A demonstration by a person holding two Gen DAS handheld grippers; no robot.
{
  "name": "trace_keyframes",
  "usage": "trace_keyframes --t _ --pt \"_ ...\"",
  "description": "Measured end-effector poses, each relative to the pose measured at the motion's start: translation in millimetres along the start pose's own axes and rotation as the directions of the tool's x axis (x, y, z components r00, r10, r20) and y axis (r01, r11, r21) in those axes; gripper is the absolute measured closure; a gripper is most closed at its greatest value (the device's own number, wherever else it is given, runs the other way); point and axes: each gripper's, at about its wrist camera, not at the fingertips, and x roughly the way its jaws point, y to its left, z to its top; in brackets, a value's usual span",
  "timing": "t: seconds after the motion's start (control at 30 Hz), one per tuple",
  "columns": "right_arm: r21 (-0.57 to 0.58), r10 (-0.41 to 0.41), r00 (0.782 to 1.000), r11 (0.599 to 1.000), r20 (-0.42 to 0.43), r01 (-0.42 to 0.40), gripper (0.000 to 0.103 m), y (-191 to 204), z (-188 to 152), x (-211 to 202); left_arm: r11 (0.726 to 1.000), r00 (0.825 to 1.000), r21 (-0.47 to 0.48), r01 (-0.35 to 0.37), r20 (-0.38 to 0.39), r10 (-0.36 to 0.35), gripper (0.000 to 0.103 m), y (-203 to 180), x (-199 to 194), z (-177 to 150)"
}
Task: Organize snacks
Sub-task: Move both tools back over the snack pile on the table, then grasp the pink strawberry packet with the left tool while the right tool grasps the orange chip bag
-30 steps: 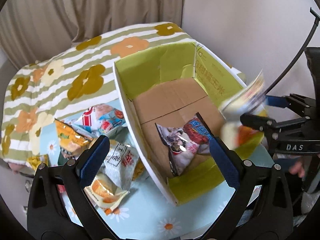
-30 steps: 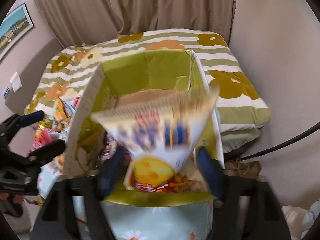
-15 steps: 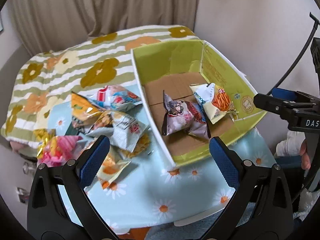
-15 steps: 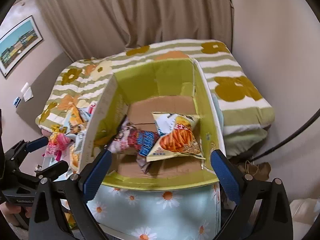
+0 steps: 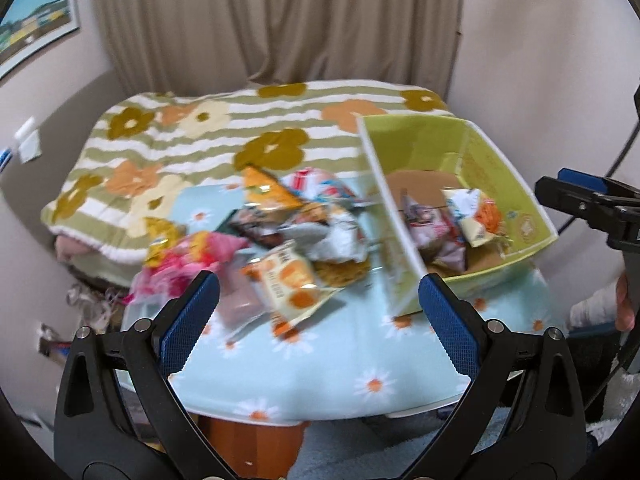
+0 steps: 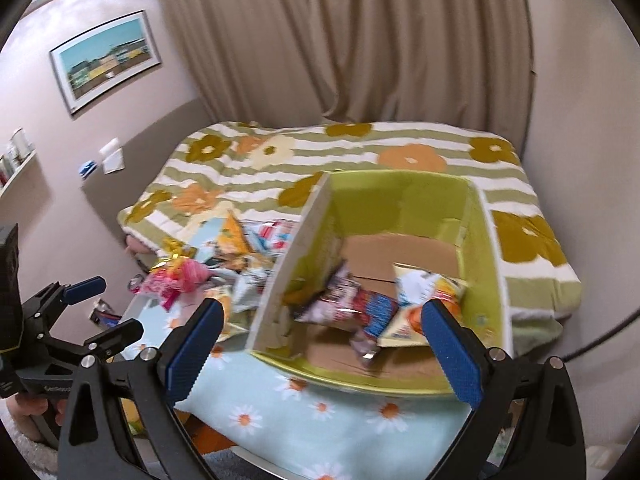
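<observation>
While both grippers hung empty, fingers spread, we risked snagging the loose pile.
Our left gripper could shove snack packets off the tabletop beside the box; right gripper idle.

Long beige pleated curtains cover the far side of the room. The plain walls are pale pinkish-beige. A framed landscape picture with turquoise sky hangs on the left wall, and below it sits a white wall switch plate. A narrow wall shelf with small jars is at far left. A bed with green-and-white striped floral blanket stands before the curtains.
</observation>
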Motion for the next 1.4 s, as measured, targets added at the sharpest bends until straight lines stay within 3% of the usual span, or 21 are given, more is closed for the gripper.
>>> trace_keyframes --t 0.23,0.47,0.57,0.73,0.9,1.13,1.4 --pt "-0.074 0.034 0.999 0.997 -0.01 -0.035 0.004 51.5 17.8 33.9 0.996 0.999 -0.072 -0.045 0.002 0.045 0.004 66.0 0.0 -6.0" --pt "-0.07 0.033 0.998 0.997 -0.059 -0.037 0.004 98.1 32.1 91.0 0.997 0.998 -0.072 -0.023 -0.058 0.019 0.004 130.7 31.3 -0.6" --pt "-0.073 0.029 0.996 0.997 -0.085 -0.035 0.004 115.4 39.8 118.5 0.999 0.997 -0.035 0.002 -0.077 -0.004 0.004 148.3 49.4 3.5" --pt "-0.112 0.004 0.992 0.994 -0.129 -0.019 0.004 137.4 51.2 159.6 0.993 0.994 0.117 0.033 -0.105 -0.021 0.004 163.6 81.7 8.7" --pt "-0.147 -0.022 0.981 0.989 -0.192 -0.006 0.004 150.3 53.3 198.9 0.954 0.986 0.286 0.085 -0.16 -0.04 0.004 173.5 122.7 5.3" --pt "-0.19 -0.069 0.958 0.982 -0.277 0.016 0.004 154.6 50.0 244.0 0.864 0.979 0.485 0.133 -0.203 -0.037 0.004 163.3 170.3 -3.4" --pt "-0.222 -0.065 0.94 0.975 -0.335 -0.012 0.004 147.1 57.5 277.9 0.797 0.976 0.581 0.164 -0.213 -0.046 0.004 152.8 205.5 -1.4"
